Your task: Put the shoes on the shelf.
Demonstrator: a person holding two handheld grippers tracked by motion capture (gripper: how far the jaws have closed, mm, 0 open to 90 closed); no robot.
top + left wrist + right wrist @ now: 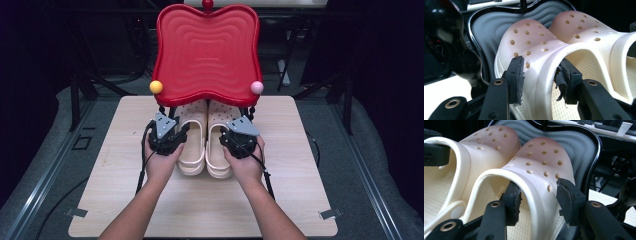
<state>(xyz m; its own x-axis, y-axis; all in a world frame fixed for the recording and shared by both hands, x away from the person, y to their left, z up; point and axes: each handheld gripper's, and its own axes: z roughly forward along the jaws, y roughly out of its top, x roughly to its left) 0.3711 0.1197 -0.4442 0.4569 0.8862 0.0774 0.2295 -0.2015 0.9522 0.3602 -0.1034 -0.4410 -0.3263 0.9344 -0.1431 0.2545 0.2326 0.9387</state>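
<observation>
Each clog's [192, 142] upper wall between jaws

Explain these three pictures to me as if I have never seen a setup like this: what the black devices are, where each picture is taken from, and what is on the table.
No robot here: a person holds a hand-held two-jaw tool in each hand. The high view looks down from above the person's side of the wooden table. There you see the left gripper and the right gripper, each with a grey plate on top and a trailing cable.

The other two pictures come from small cameras riding on those tools, looking along their black jaws.

On the table stands a pair of cream perforated clogs, toes tucked under a red wavy tray raised on a stand. The left gripper's jaws straddle the outer side wall of the left clog, one jaw outside, one inside the opening. The right gripper does the same on the right clog. Both look clamped on.
</observation>
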